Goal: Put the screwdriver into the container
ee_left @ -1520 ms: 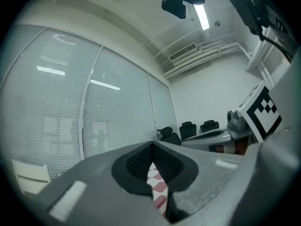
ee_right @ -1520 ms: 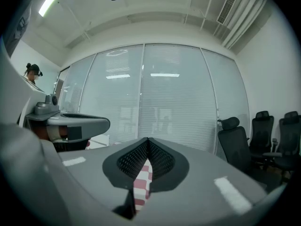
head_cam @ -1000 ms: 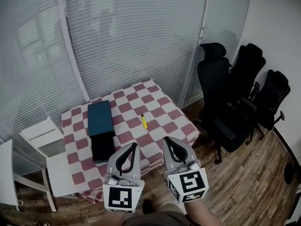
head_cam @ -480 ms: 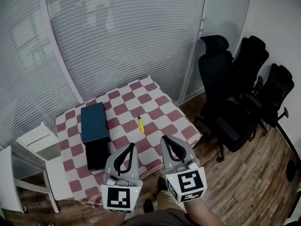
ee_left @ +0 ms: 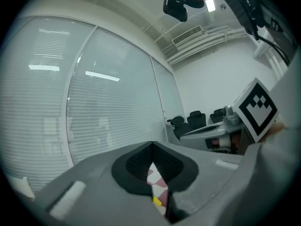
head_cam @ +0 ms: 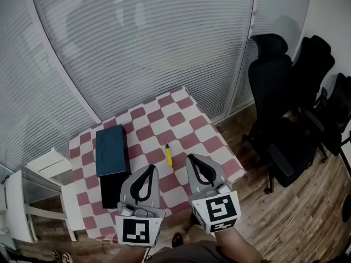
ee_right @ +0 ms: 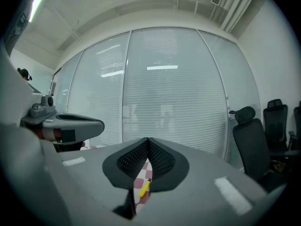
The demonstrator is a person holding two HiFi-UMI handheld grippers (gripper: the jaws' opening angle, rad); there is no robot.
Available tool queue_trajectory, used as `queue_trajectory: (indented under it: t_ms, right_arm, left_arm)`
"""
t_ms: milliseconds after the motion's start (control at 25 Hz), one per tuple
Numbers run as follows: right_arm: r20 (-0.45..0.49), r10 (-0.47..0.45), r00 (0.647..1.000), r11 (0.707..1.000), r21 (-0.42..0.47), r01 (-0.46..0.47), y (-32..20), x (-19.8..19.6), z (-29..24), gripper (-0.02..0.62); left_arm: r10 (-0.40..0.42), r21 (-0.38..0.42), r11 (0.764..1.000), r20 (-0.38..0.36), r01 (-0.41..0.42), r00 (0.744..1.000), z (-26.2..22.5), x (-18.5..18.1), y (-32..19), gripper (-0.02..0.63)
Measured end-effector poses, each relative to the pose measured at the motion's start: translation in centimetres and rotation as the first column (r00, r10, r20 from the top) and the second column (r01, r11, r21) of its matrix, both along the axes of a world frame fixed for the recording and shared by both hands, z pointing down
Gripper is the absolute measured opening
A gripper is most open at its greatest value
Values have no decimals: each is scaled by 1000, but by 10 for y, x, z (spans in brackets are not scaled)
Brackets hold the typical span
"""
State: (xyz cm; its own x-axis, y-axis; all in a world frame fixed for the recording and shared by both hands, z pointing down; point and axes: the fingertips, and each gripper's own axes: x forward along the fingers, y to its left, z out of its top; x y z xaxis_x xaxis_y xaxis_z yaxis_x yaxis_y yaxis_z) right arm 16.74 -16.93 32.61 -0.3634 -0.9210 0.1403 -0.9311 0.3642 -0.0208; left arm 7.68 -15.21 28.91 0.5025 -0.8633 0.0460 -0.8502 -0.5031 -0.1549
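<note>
A yellow screwdriver (head_cam: pixel 169 155) lies on the red-and-white checked table (head_cam: pixel 203 130), near its middle. Left of it sits the container, a dark teal box (head_cam: pixel 112 150) with a black part (head_cam: pixel 111 189) at its near end. Both grippers hang side by side over the table's near edge, pointing level, short of the screwdriver. My left gripper (head_cam: pixel 152 169) is shut and holds nothing; so is my right gripper (head_cam: pixel 189 158). In the left gripper view the closed jaws (ee_left: pixel 151 145) frame a bit of the screwdriver (ee_left: pixel 157 200). The right gripper (ee_right: pixel 147 139) shows the screwdriver (ee_right: pixel 145 187) just below its tips.
A white chair (head_cam: pixel 38 171) stands at the table's left corner. Black office chairs (head_cam: pixel 279 114) crowd the right side on the wooden floor (head_cam: pixel 296 218). Glass walls with blinds (head_cam: pixel 142 43) close in behind the table.
The person and both grippers have come nearer the table, so table and screwdriver sit lower and larger in the head view. Both pairs of jaws stayed shut.
</note>
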Motion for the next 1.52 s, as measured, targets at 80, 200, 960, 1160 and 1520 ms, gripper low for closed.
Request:
queue_trajectory:
  t_ms: [80,200,960,1160,1520]
  right_arm:
    - [4,-30,1000,1000,7,30,-16,1,-4,26]
    - [4,-77,997,997,19,76,-34,1,-11,26]
    - [-54,-145,988,989,1,145,-89,-24,-12,26]
    - [-58,-125,990,991,-59,121,-93,-35,13,26]
    - [-72,-92,993,968,-239,73,-89,-52,97,34]
  left_arm:
    - [-32,-2,999,12,32,999,-2,1,-13,0]
    - [-77,-1,997,27,77,997,-7,3,-29,0]
    - [-114,42,992,-35,116,993,-25,-10,-77,0]
    - [-81,-8,997,-43,80,996,-3,-18,-83,0]
    - [-53,-138,989,-31,48,998,50,-38,-92,0]
